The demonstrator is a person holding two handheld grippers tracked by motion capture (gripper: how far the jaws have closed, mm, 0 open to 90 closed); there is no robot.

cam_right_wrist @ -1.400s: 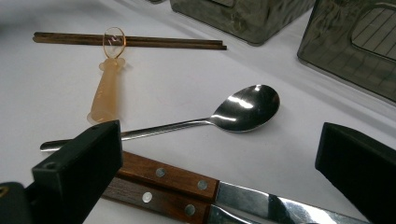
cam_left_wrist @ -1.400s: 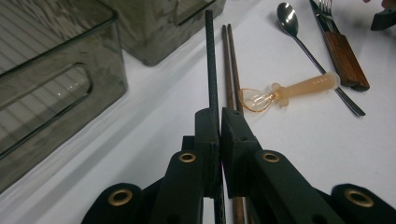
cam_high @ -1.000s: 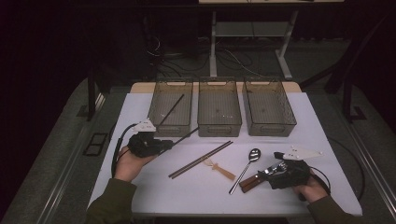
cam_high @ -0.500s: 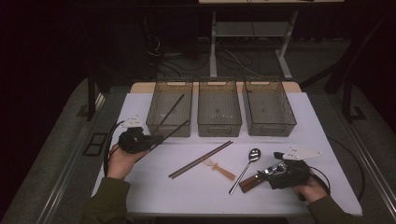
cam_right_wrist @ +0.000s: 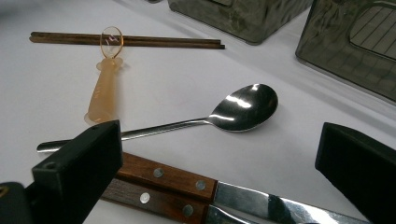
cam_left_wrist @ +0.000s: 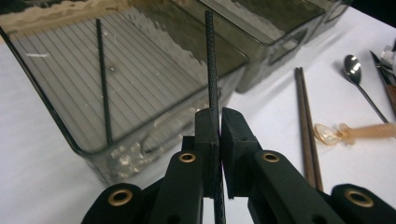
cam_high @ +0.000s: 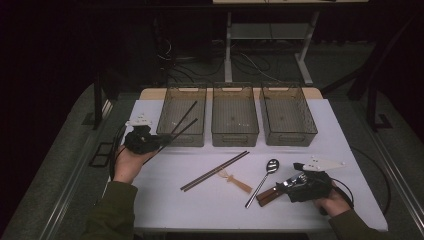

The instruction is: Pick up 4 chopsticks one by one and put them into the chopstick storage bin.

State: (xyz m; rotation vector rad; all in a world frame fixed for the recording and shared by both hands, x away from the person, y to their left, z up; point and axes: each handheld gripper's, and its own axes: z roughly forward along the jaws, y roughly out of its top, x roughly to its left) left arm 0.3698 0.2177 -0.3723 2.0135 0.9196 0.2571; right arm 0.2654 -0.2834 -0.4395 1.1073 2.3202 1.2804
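Chopstick (cam_left_wrist: 209, 60) feels light, stiff and slippery, so we pinch its near end in our left gripper (cam_left_wrist: 218, 135). Our right gripper (cam_right_wrist: 215, 154) gapes wide over two knives (cam_right_wrist: 187, 184).

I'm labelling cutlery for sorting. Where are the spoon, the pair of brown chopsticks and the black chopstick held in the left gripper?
spoon (cam_right_wrist: 245, 106), right gripper view, on its bowl.
brown chopsticks (cam_high: 215, 170), high view, mid-length.
black chopstick (cam_left_wrist: 210, 60), left gripper view, shaft above the jaws.

Dark room, white table (cam_high: 350, 130)

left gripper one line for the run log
left gripper: shut on black chopstick | over: left bin | right gripper: open above knives
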